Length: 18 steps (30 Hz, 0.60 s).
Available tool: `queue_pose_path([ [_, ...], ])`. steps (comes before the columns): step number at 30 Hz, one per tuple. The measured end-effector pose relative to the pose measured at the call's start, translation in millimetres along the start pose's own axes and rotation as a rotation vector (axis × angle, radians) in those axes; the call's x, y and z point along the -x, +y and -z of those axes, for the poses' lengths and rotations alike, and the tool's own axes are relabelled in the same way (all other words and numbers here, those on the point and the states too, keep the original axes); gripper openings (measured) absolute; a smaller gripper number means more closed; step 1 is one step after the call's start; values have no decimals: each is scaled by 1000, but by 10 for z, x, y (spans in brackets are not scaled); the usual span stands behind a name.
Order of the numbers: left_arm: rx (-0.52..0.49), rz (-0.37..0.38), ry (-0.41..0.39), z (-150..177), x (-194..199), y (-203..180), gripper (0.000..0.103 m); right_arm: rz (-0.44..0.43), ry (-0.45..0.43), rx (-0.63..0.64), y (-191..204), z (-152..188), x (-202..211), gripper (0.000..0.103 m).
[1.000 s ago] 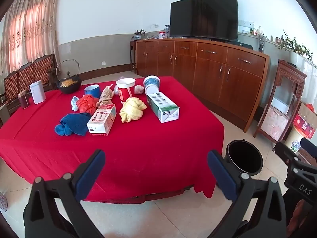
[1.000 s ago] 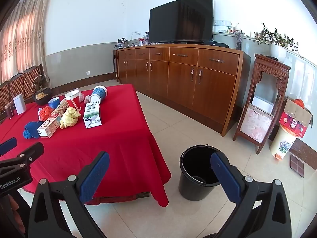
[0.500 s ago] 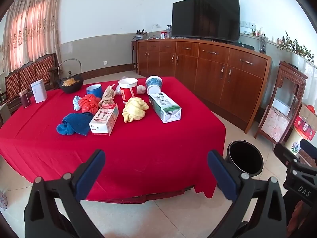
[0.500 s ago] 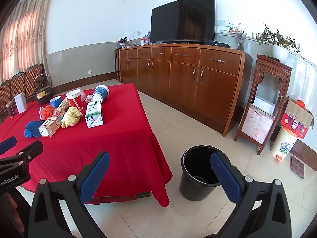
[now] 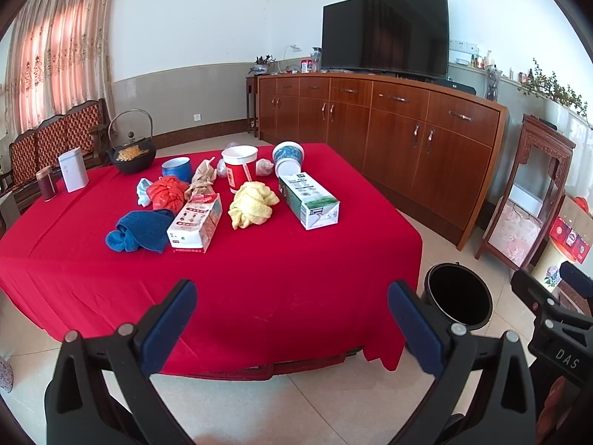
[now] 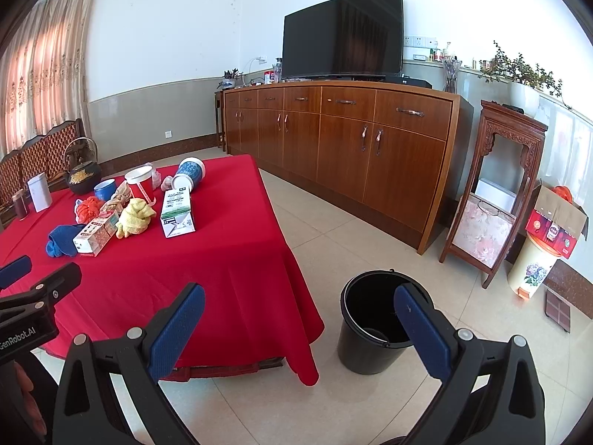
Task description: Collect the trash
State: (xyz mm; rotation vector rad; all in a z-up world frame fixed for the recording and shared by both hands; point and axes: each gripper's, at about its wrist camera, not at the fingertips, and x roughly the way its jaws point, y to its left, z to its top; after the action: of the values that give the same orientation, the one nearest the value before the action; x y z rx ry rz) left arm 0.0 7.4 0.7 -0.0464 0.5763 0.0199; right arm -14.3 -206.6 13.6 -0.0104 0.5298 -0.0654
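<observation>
Right gripper (image 6: 298, 309) jaws spread wide, empty; round black plastic bucket (image 6: 365, 348) stands beside red-clothed table (image 6: 222, 259).

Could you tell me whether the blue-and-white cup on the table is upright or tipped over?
Tipped over: the blue-and-white cup lies on its side behind the green milk carton.

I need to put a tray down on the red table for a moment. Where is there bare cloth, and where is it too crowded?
The near part of the red table is bare, from its front edge up to the blue cloth, red-and-white carton and green-and-white carton. The right edge beside that carton is free too. The far middle is crowded with cups, cloths and wrappers.
</observation>
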Motion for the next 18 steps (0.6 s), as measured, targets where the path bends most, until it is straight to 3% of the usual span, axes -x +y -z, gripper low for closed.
queue_pose_path([
  [18,6,2,-1,15,3,-6,103,-4,6,-2,26,36,-33,103],
])
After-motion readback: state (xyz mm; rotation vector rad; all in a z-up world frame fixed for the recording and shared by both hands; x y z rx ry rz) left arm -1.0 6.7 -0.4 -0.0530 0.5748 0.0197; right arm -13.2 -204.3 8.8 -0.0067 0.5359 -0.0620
